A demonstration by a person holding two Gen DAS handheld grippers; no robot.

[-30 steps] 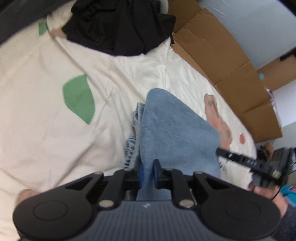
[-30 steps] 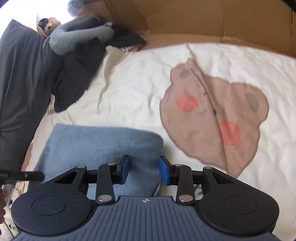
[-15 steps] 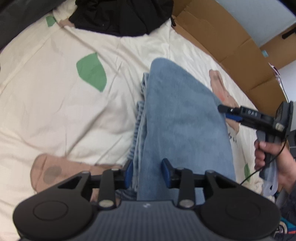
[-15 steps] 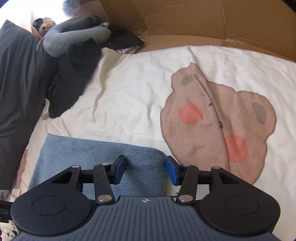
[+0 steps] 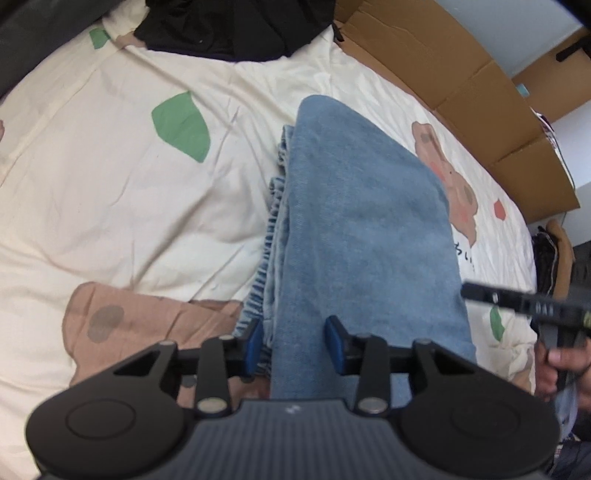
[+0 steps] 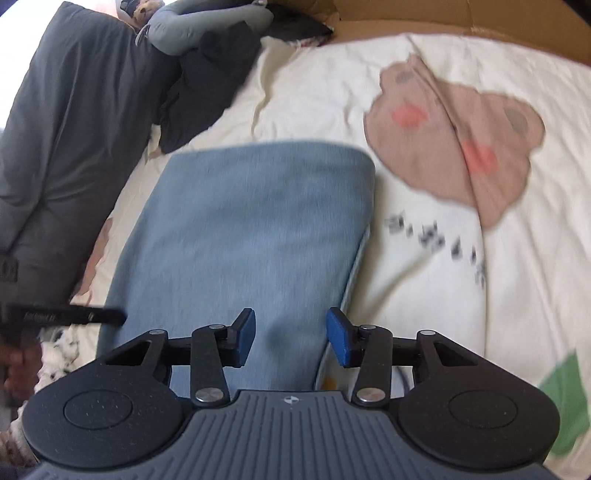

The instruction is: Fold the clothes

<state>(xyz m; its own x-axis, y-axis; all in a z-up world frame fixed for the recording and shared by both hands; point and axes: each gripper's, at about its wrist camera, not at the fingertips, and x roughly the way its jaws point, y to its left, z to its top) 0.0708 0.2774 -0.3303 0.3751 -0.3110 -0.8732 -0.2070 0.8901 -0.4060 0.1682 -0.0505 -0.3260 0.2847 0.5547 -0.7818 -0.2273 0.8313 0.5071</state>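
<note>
One pair of folded jeans [image 5: 362,229] lies on the cream bedspread [image 5: 110,192], a long blue slab in the middle of the bed, with its stacked layers and gathered waistband showing along one edge. Two claws are in play. The left gripper [image 5: 295,345] hangs over the near end of the jeans, jaws parted and opening, denim lying below the gap but neither blue pad pressing on it. The right gripper [image 6: 291,338] is over the other side of the same pair of jeans [image 6: 251,229], jaws apart and closing, cloth under the gap, pads clear of it; this view is blurred.

From the left camera, one hand [image 5: 565,373] grips the right tool's handle at the right edge.

On the bedspread: two green leaf prints [image 5: 181,127] up left, and pink-brown bear prints [image 6: 458,136], one large beside the jeans in the right view. One heap of black clothing [image 5: 236,26] sits at the far end, one dark grey pillow [image 6: 62,147] along the side, and cardboard [image 5: 454,85] lines the far edge.
</note>
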